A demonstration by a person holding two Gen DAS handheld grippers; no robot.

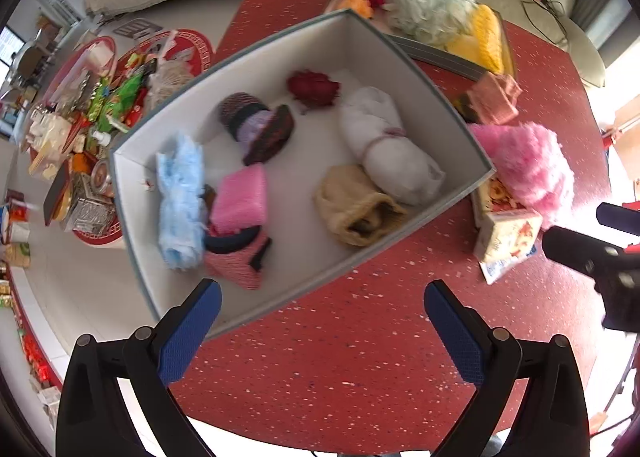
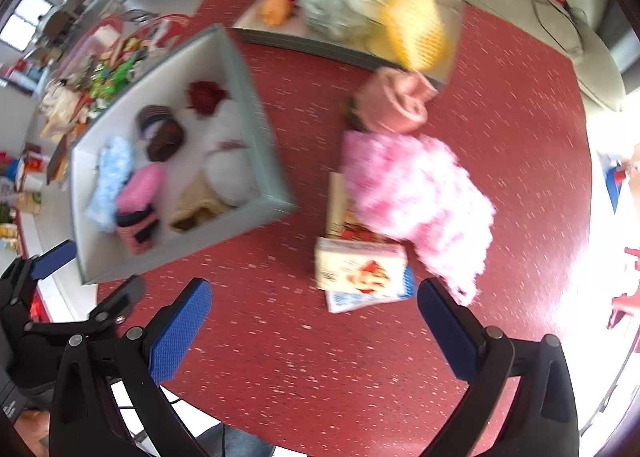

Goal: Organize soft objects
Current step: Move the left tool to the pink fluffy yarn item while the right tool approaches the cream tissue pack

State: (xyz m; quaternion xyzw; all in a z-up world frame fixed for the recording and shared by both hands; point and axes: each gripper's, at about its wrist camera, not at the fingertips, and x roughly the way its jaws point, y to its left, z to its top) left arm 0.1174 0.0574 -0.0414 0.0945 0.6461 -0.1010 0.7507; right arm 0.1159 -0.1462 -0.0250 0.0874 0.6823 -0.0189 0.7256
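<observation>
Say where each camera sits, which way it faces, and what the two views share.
Left wrist: on the left gripper, above the table, facing the grey box; both blue fingers show, open, and the right gripper's tip at right.
Right wrist: on the right gripper, facing the fluffy pink bundle; open fingers show, left gripper at lower left.
Shared: box, pink bundle, red tabletop.

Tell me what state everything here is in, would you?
Left gripper: open, empty.
Right gripper: open, empty.
Grey box: lidless, partly filled with soft items.
Fluffy pink item: outside the box, lying partly on the tissue pack.
Peach cloth: rolled, on the table.
</observation>
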